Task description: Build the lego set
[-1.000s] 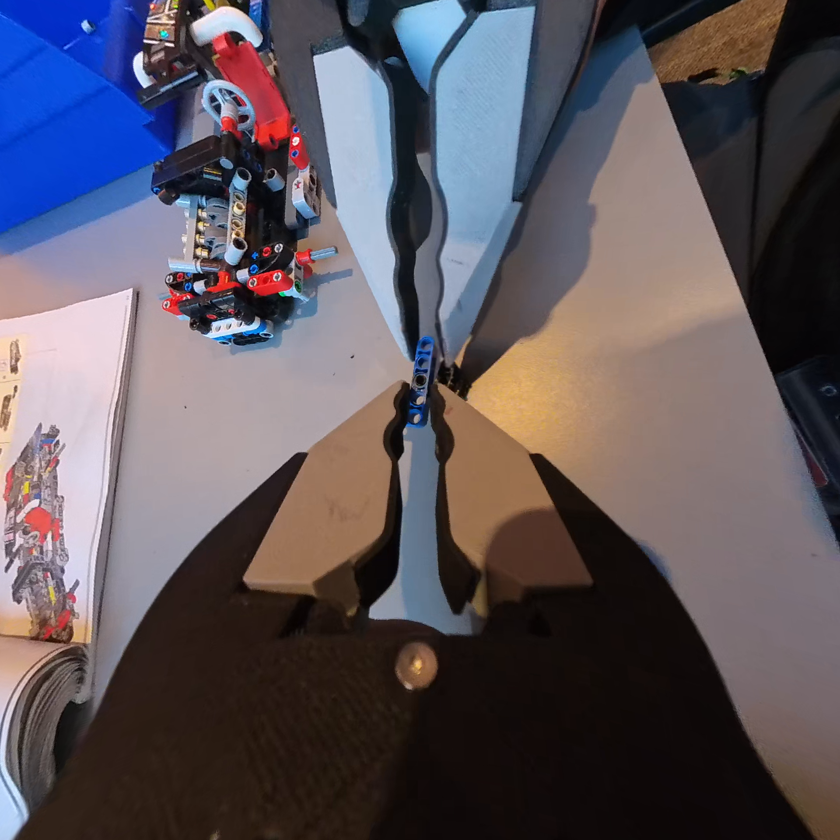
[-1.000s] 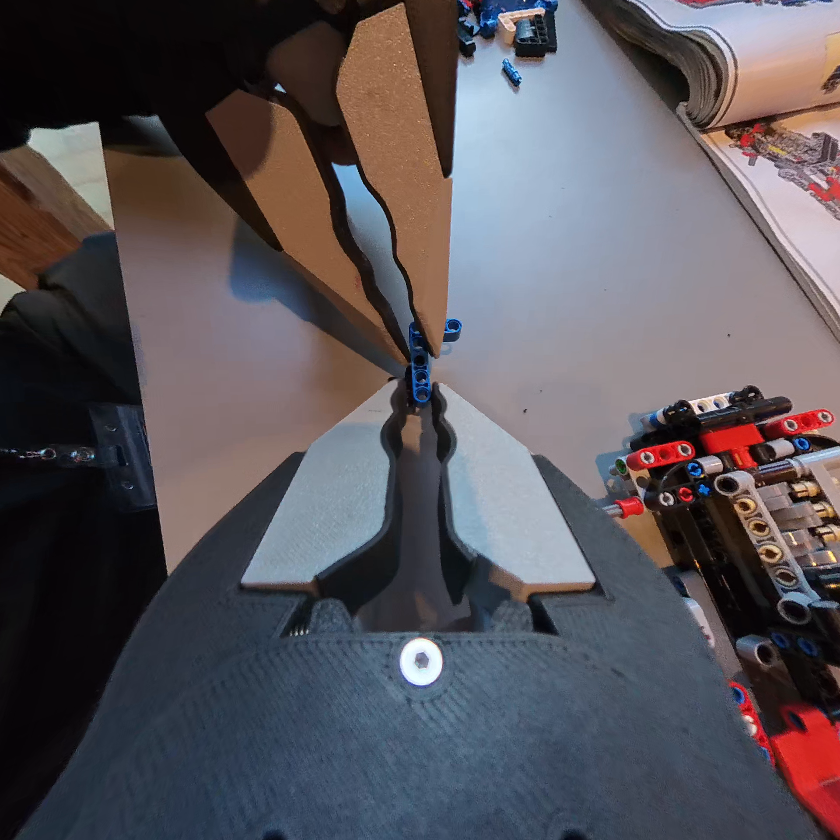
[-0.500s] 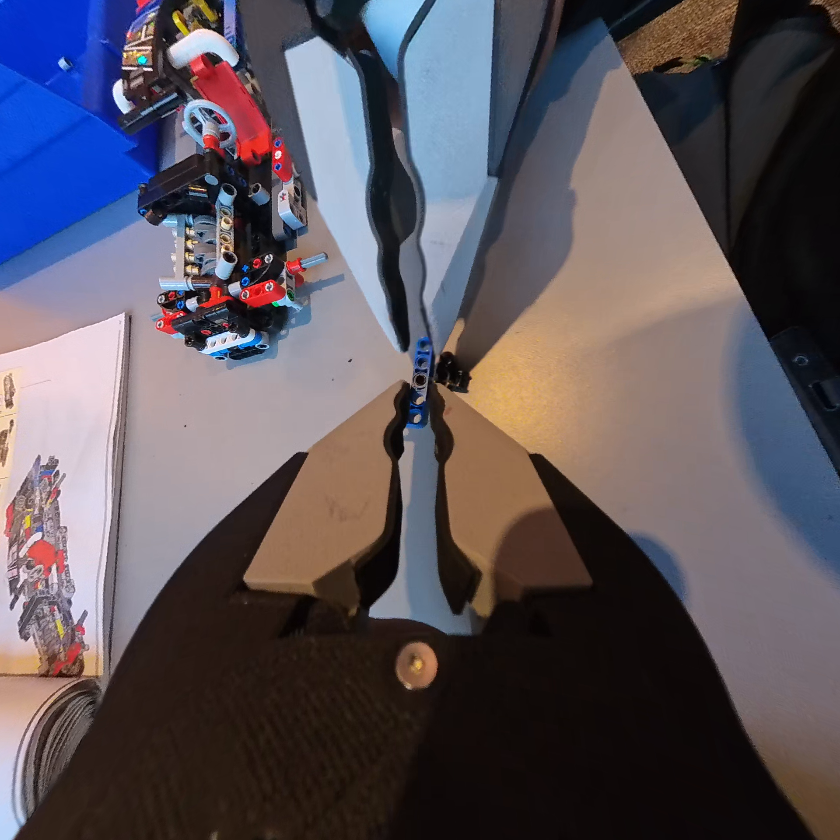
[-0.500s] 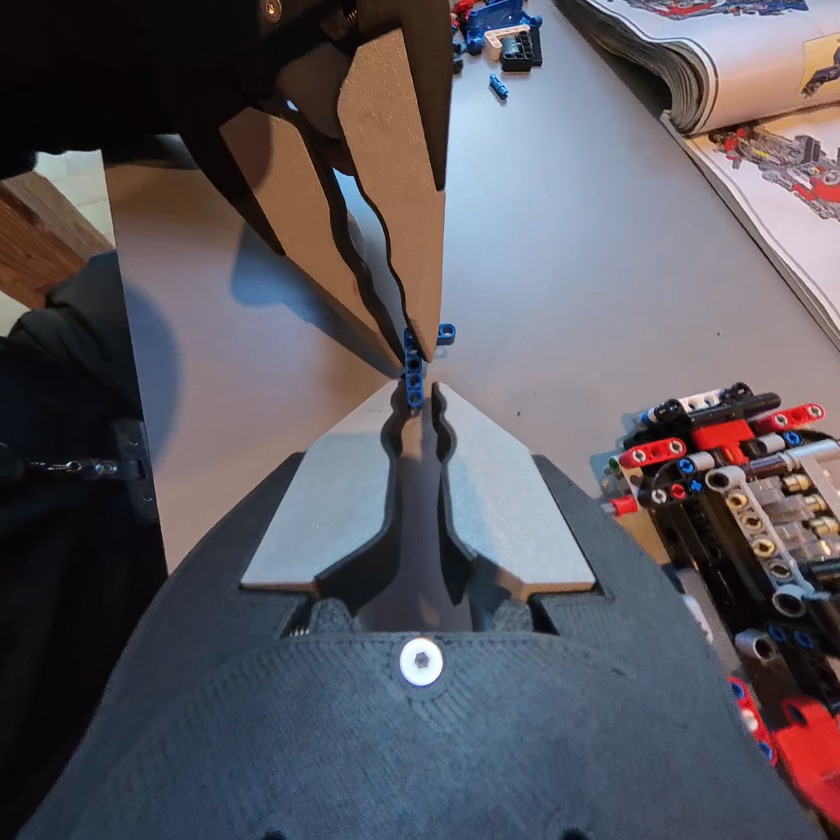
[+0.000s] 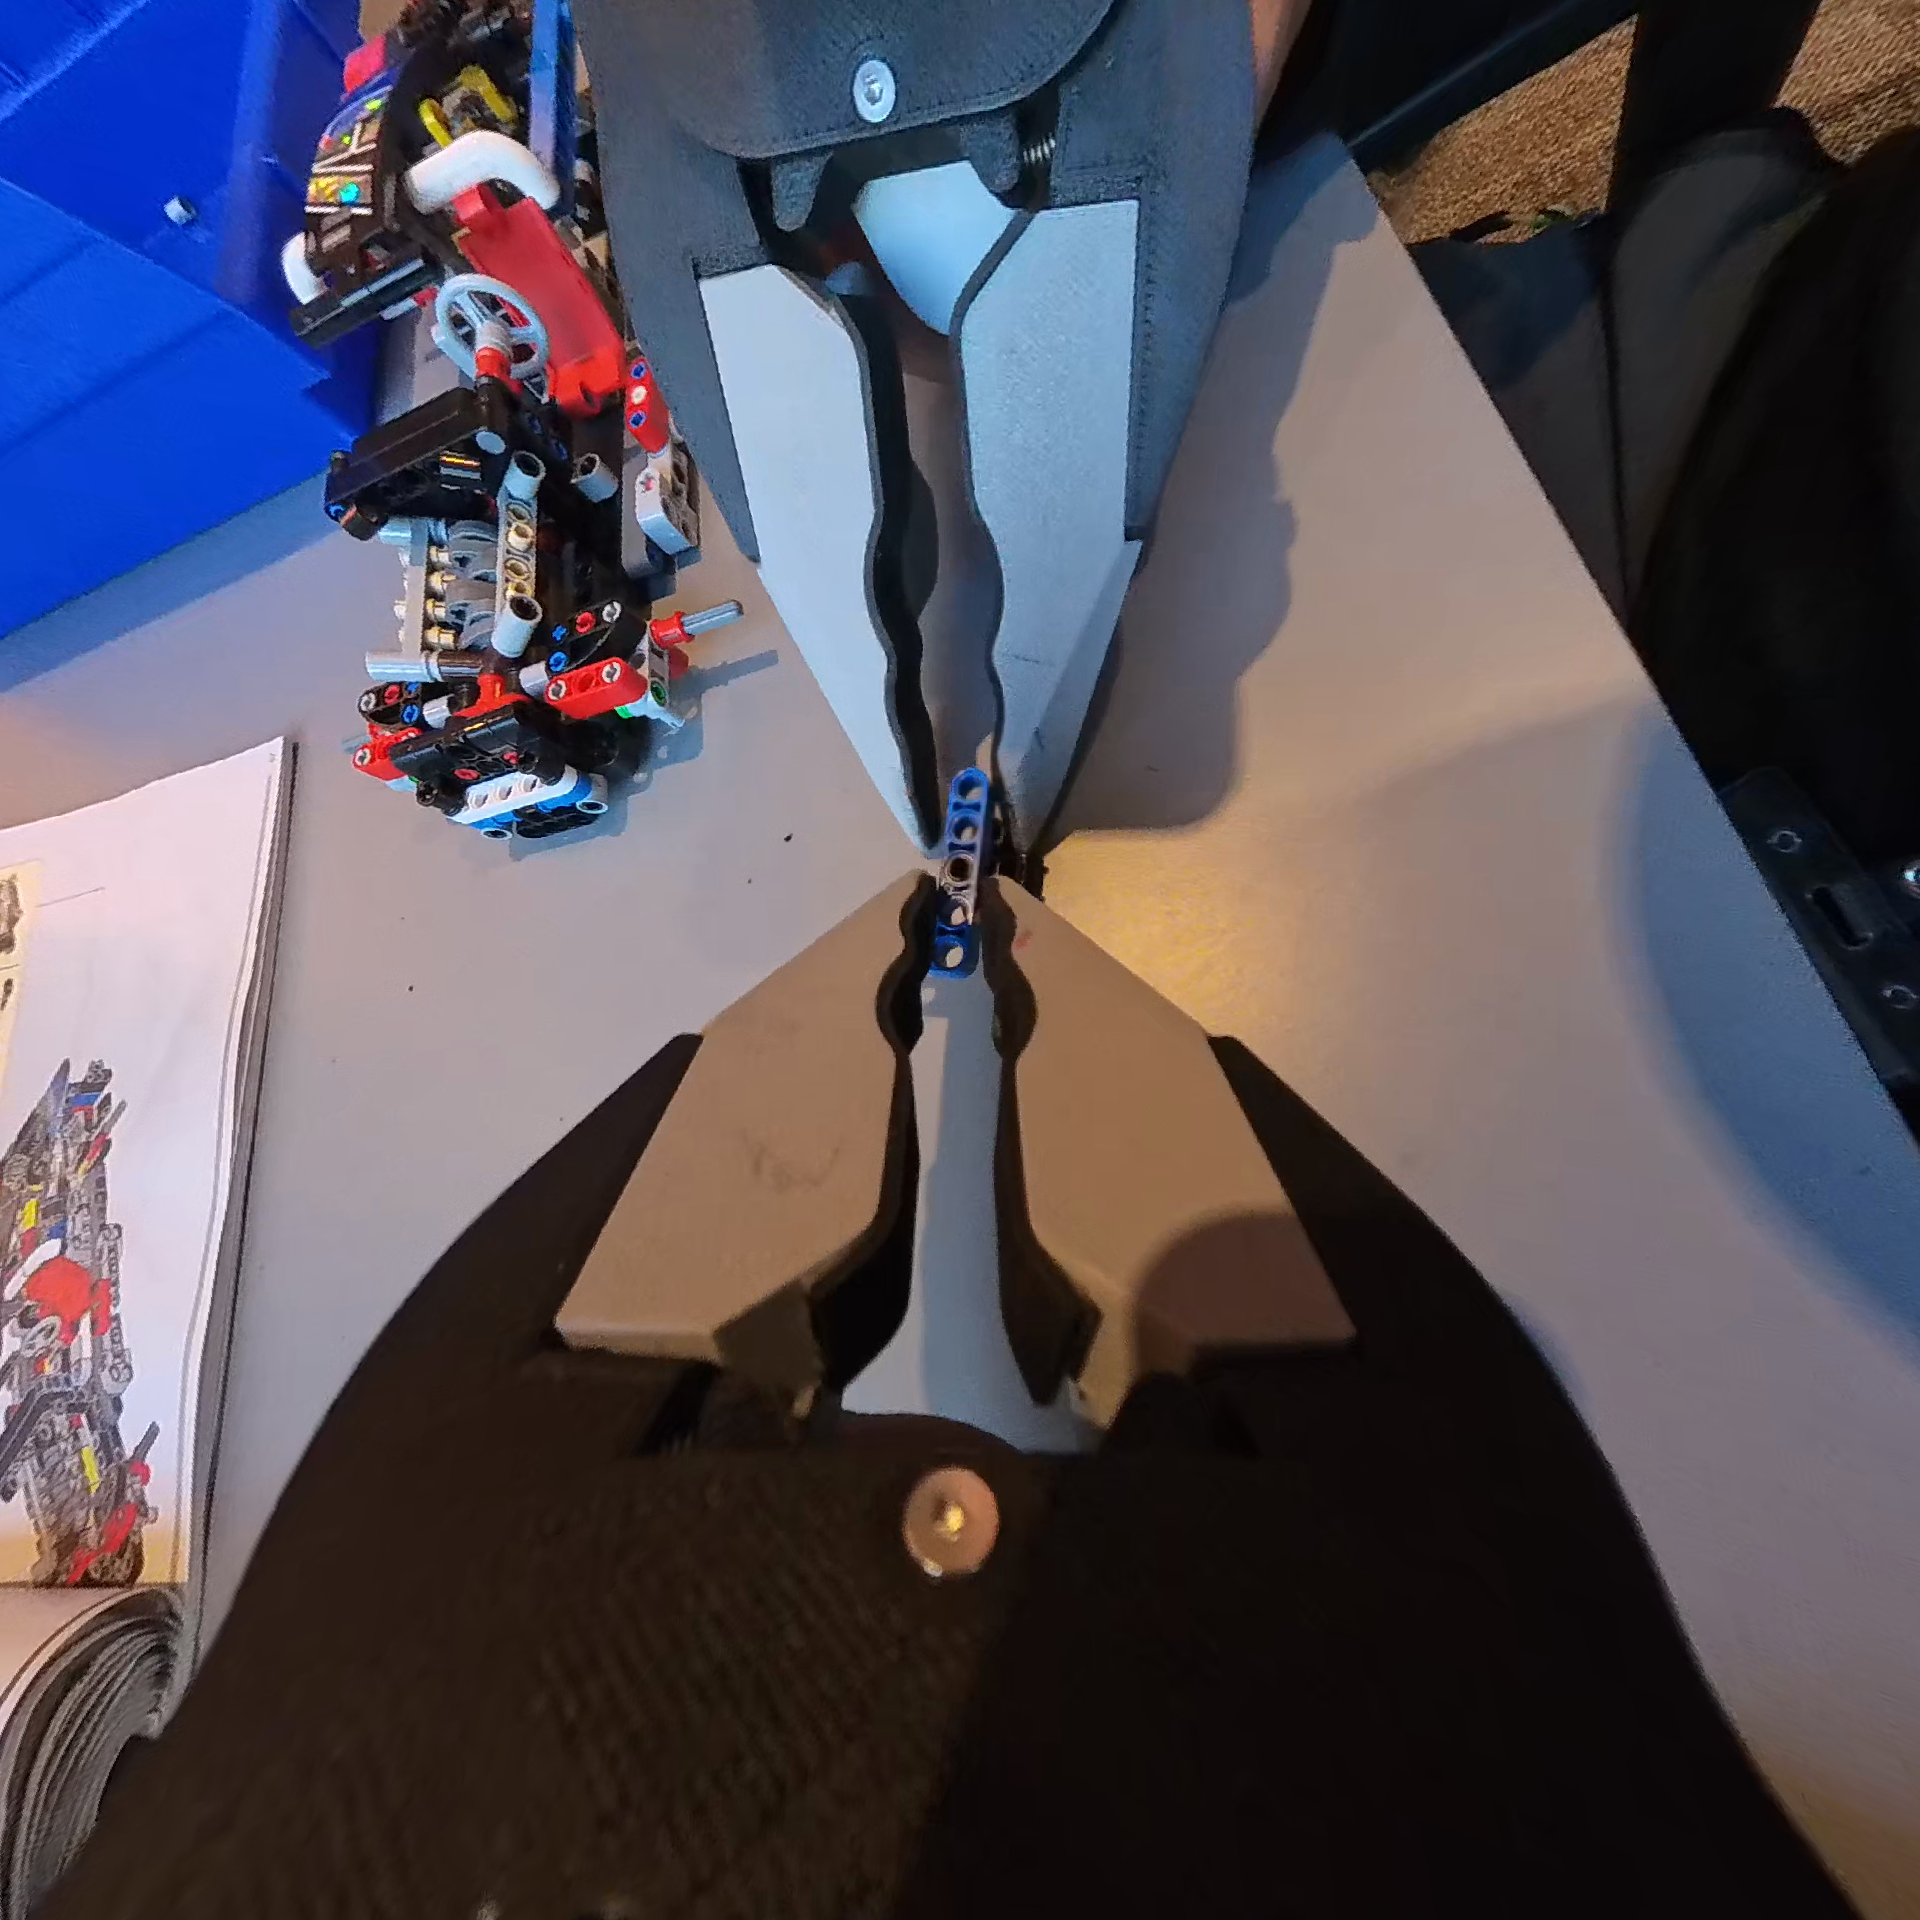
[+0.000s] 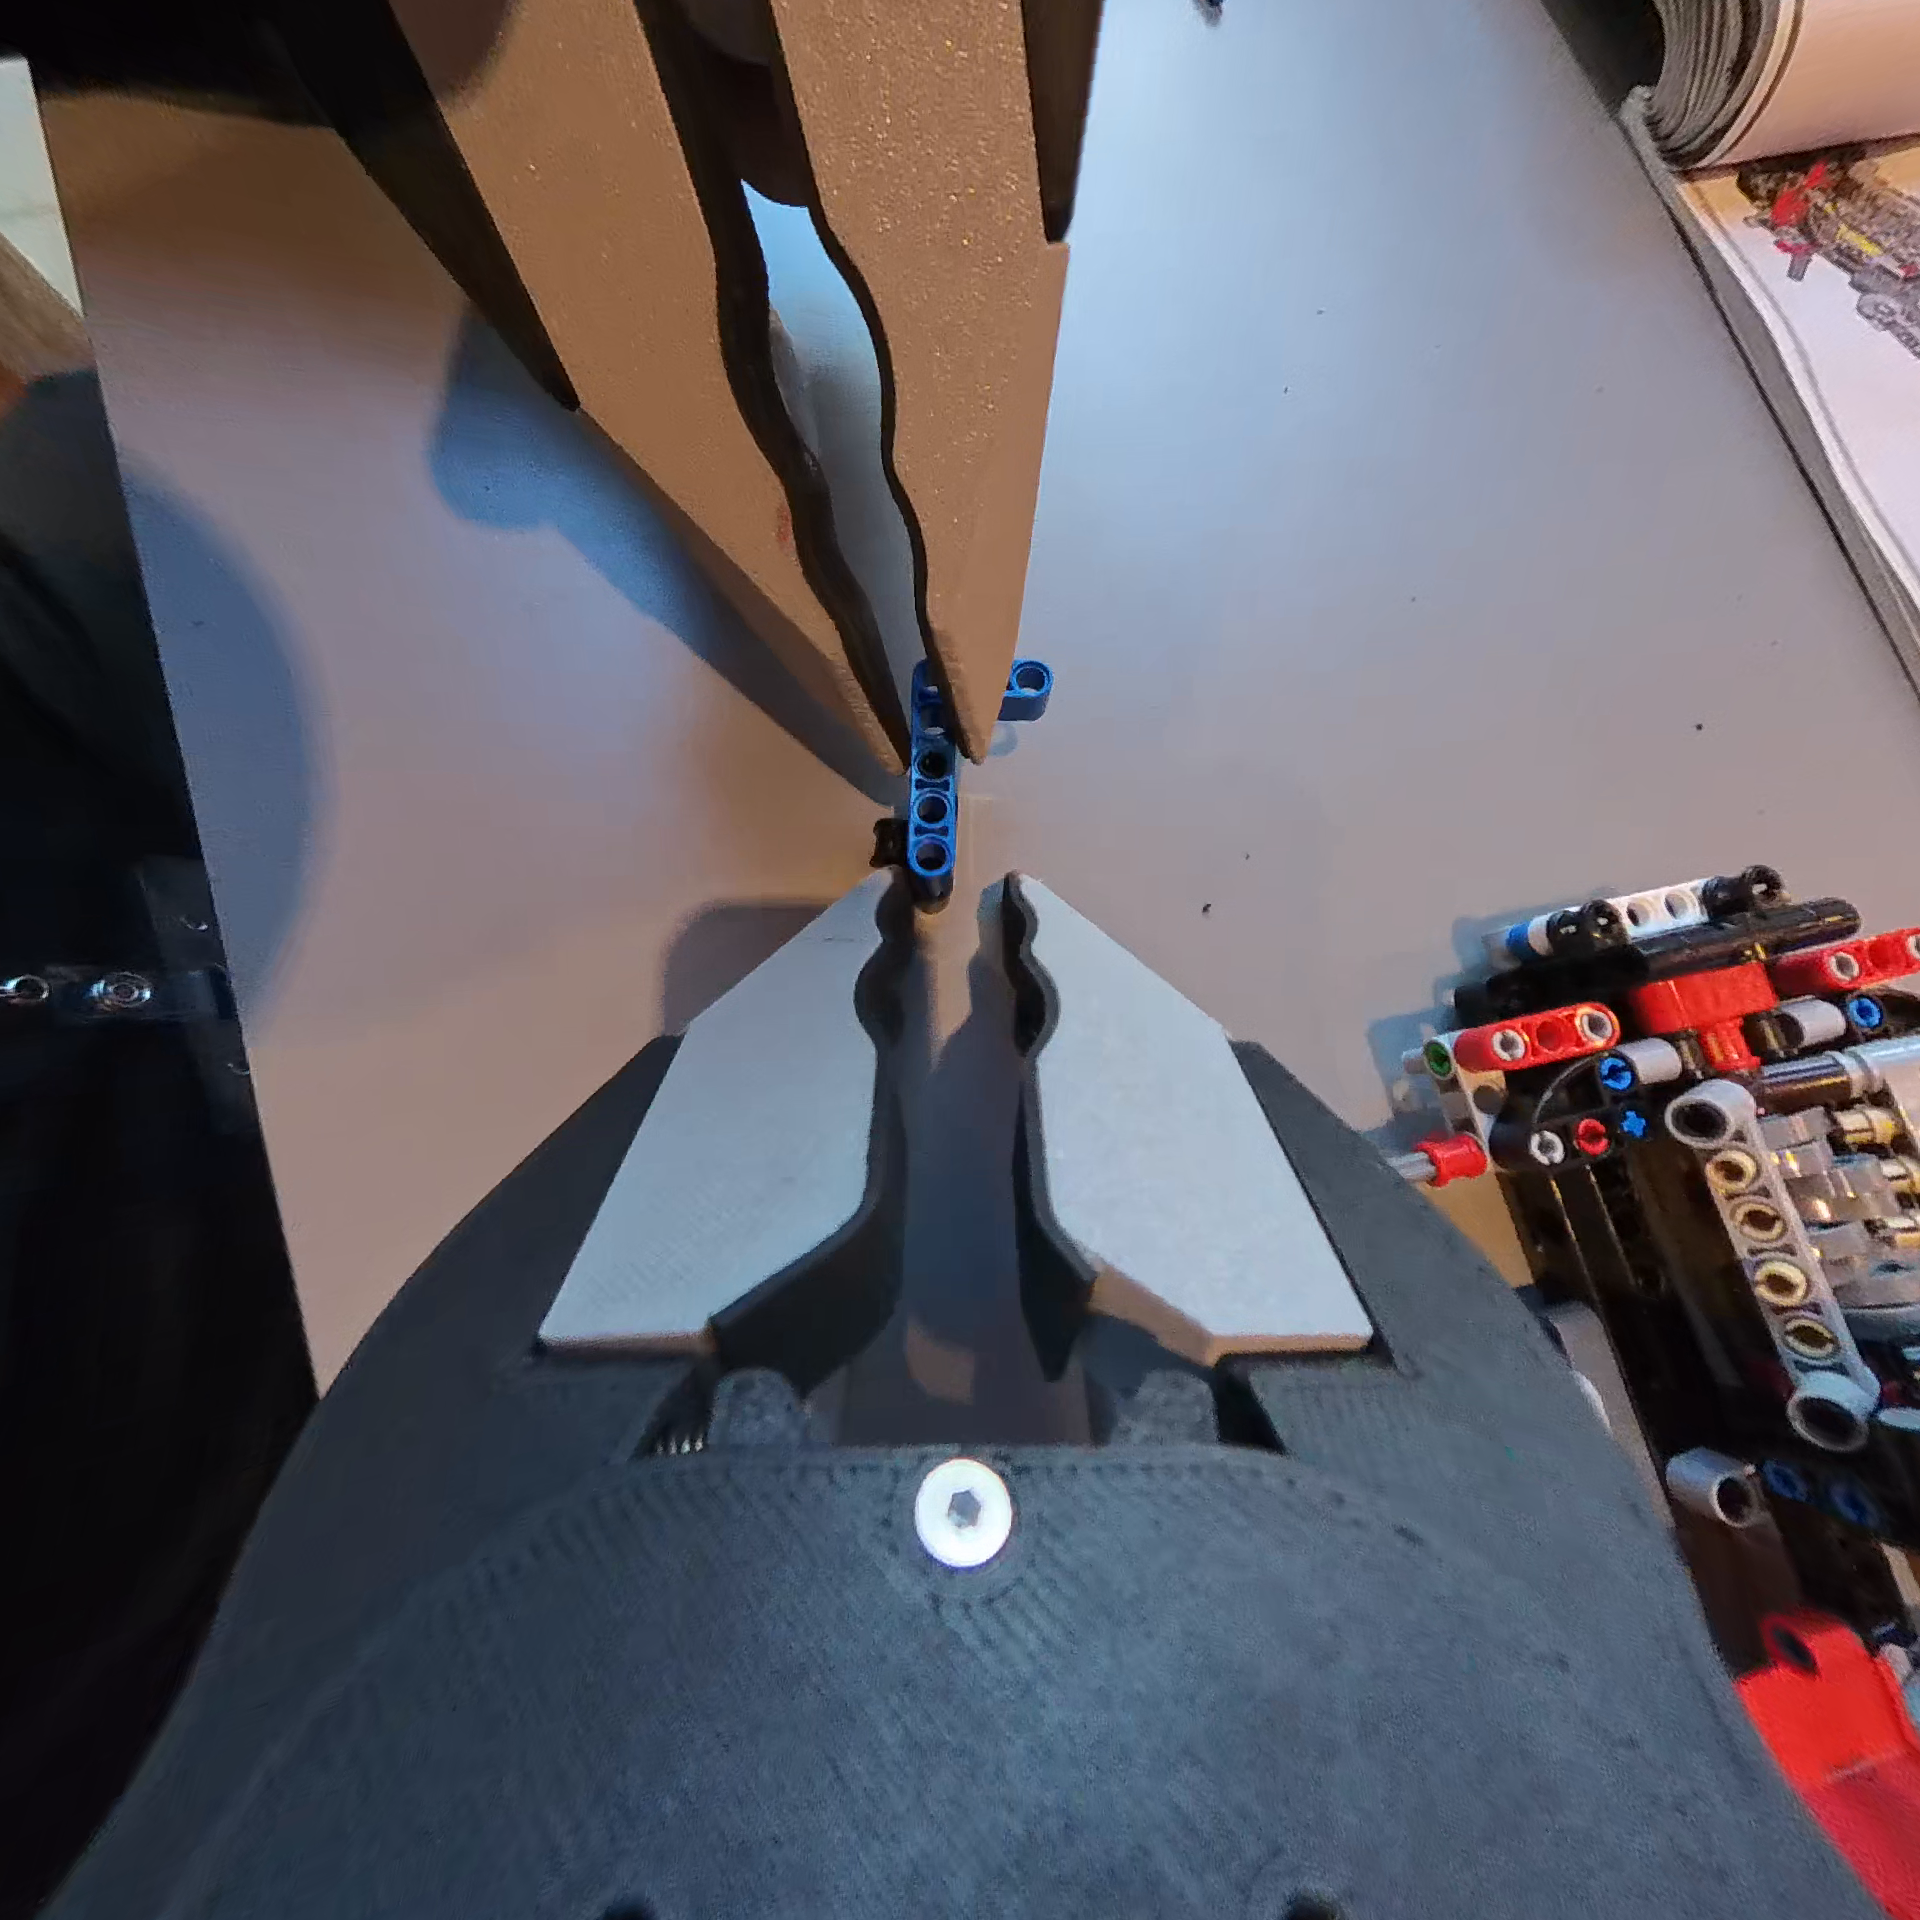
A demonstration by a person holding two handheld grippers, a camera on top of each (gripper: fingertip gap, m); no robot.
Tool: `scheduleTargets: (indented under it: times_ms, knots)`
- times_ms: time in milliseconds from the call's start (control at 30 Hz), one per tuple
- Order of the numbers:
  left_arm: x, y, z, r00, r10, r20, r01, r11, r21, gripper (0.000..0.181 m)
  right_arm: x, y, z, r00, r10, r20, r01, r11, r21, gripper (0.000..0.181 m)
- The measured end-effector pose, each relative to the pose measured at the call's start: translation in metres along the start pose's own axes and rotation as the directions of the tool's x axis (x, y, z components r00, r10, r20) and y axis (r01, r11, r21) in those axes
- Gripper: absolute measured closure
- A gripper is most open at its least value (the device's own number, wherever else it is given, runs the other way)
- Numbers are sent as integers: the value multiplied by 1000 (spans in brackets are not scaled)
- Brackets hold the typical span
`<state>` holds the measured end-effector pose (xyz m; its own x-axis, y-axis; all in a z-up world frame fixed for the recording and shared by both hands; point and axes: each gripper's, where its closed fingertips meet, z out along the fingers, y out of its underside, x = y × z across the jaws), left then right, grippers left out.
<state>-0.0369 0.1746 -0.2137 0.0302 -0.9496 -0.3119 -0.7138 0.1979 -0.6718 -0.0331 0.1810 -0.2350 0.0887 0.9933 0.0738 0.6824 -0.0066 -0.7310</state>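
A small blue lego beam (image 5: 961, 883) with holes stands on edge just above the grey table (image 5: 1351, 935). My left gripper (image 5: 956, 914) is shut on its near end. In the right wrist view the beam (image 6: 930, 805) hangs from the left gripper (image 6: 935, 753), with a black pin (image 6: 885, 836) on its side and a blue part (image 6: 1029, 691) behind the finger. My right gripper (image 6: 951, 883) is open, its tips on either side of the beam's free end. The partly built lego vehicle (image 5: 509, 582) lies to the left.
An open instruction booklet (image 5: 114, 1143) lies at the left, also seen at the right wrist view's upper right (image 6: 1849, 260). A blue bin (image 5: 125, 312) stands behind the vehicle (image 6: 1714, 1122). The table's edge runs down the right side, with dark fabric beyond.
My right gripper's fingers have parted from the blue beam's end, which they pinched before. The left gripper still holds the beam. Both grippers have shifted slightly over the table.
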Motion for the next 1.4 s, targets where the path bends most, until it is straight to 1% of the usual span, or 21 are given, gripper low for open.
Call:
scheduleTargets:
  times_ms: [67, 233, 333, 400, 467, 567, 633, 800, 867, 967, 1067, 1233, 1400]
  knots:
    - [-2, 1, 1, 1000, -6, 10, 6, 1000, -3, 176, 2, 0, -1, 1000, -1, -6, 1, 1000, 5, 170]
    - [-2, 2, 4, 1000, -24, 16, 24, 999, -23, 176, 2, 3, -7, 1000, 6, -2, -6, 1000, 15, 168]
    - [-5, 3, 4, 999, -41, 37, 42, 998, -47, 176, 0, -10, -18, 999, 34, 39, -37, 994, 98, 168]
    - [-7, 4, 5, 997, -43, 57, 47, 996, -71, 176, 1, -19, -23, 997, 51, 66, -59, 990, 127, 165]
    - [-5, 2, 5, 997, -49, 53, 54, 995, -85, 176, 2, -20, -21, 995, 42, 87, -50, 994, 98, 163]
    - [-7, -3, 4, 996, -54, 75, 61, 994, -89, 176, 5, -14, -16, 997, 11, 77, -13, 1000, 18, 174]
    - [-7, -4, 3, 996, -47, 78, 54, 994, -92, 176, 5, -13, -15, 997, -13, 71, 13, 1000, -3, 176]
    - [-8, -10, 1, 991, -103, 80, 108, 992, -62, 177, 4, -14, -17, 997, -33, 77, 33, 999, -4, 175]
    - [-7, -13, -1, 988, -126, 87, 133, 988, -73, 177, 3, -14, -18, 995, -44, 90, 44, 999, -3, 176]
    - [-4, -14, -2, 984, -147, 105, 157, 982, -100, 176, -1, -15, -20, 988, -50, 145, 50, 999, 1, 176]
    - [-2, -11, -2, 978, -175, 115, 189, 974, -124, 176, -4, -14, -17, 978, -46, 201, 48, 999, -3, 177]
    - [5, -7, 1, 973, -205, 102, 217, 969, -122, 176, -8, -10, -14, 964, -66, 257, 75, 997, -27, 177]
    - [8, -3, -1, 972, -214, 97, 226, 966, -126, 175, -11, -10, -13, 961, -100, 259, 111, 993, -30, 177]
